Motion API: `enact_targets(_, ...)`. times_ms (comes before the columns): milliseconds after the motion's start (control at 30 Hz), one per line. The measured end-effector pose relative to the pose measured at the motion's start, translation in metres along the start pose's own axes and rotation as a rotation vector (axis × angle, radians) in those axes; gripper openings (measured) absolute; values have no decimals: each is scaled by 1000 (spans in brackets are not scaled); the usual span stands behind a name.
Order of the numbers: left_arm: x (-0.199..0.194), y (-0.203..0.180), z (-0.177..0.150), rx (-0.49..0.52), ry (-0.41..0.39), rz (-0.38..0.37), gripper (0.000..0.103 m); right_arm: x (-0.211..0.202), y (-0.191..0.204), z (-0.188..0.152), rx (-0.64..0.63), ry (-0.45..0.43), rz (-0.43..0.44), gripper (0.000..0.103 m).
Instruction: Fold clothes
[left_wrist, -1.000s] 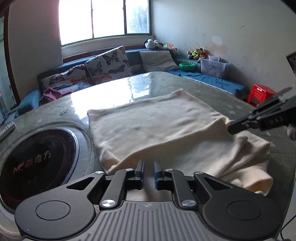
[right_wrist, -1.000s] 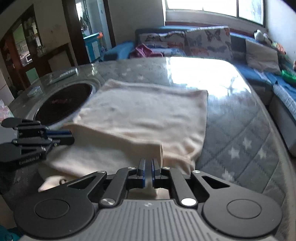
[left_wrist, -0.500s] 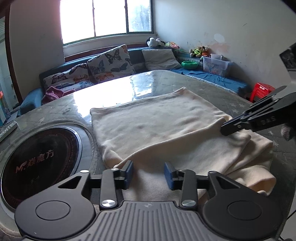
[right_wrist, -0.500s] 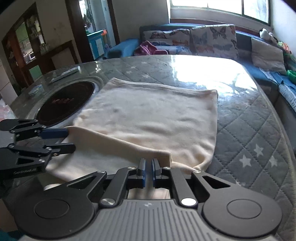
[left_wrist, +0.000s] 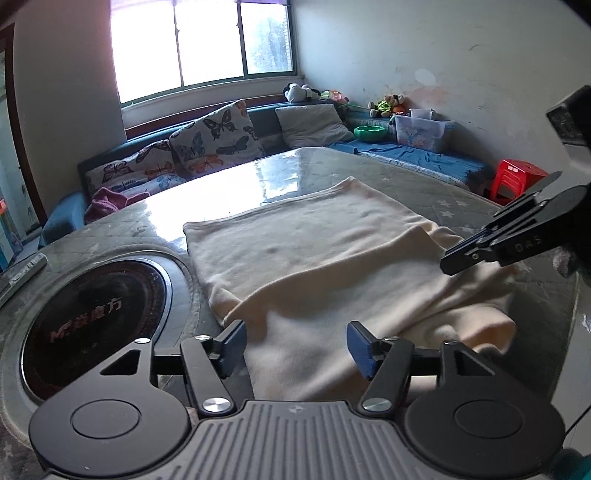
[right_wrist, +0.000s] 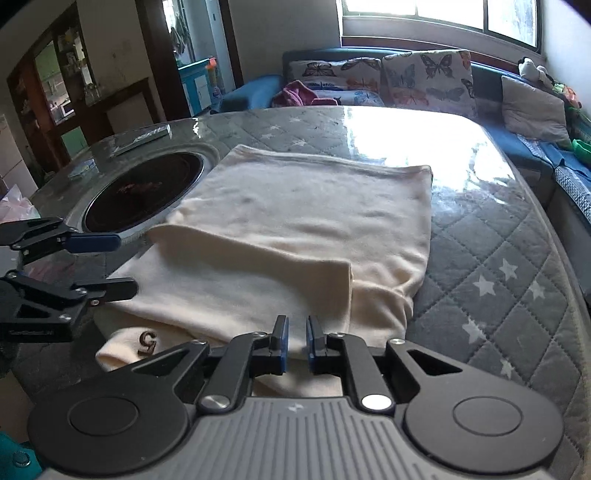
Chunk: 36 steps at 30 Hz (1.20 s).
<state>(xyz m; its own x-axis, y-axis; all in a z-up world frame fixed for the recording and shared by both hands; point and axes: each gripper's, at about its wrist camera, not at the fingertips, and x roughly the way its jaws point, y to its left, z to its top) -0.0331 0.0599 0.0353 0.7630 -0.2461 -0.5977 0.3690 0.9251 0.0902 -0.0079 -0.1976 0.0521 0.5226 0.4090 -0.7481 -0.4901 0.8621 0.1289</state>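
A cream garment (left_wrist: 325, 251) lies flat on the grey quilted table (right_wrist: 498, 258), its near part folded over onto itself, with a loose lump and a "5" mark at the near-left edge (right_wrist: 147, 341). My left gripper (left_wrist: 295, 339) hovers over the fold's near-left corner; its jaws are opening wide and nothing is gripped between them. In the right wrist view the left gripper (right_wrist: 110, 264) sits at the garment's (right_wrist: 303, 214) left edge. My right gripper (right_wrist: 297, 332) is over the fold's near-right part, jaws parting a little, pads not pressing the cloth below. It enters the left view as the right gripper (left_wrist: 450, 262).
A round black induction hob (left_wrist: 92, 314) is set into the table left of the garment. A remote (right_wrist: 142, 138) lies behind the hob. A sofa with butterfly cushions (left_wrist: 210, 144) runs under the window, and a red stool (left_wrist: 517, 173) stands past the table's right edge.
The left jaws have spread from nearly shut to wide and let go of the cloth. The right jaws, pinching the fold a second ago, now show a small gap. The fold lies flatter.
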Motion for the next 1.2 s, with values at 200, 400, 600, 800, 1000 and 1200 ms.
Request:
enact_targets(200,-8,-7,-9,10,12,9,66,-1,5,-5,-6,-9,-11,10)
enact_targets(400,-3,-14,-14,7,36,15,66,2,8,-9,-9,-8,-14,11)
enact_targets(600,-11,-16,-20,15,43,20,67,-8,14,-13,-17,-23,-13,11)
enact_targets(800,-17,-19,-22,17,58,41,76,-11,20,-24,-28,-7,-18,11)
enact_targets(1000,-24,-23,-25,29,62,35,87,-27,25,-31,-51,-12,-26,20)
enact_targets(1200,-30,-31,-33,64,58,20,88,-36,27,-40,-73,1,-40,20)
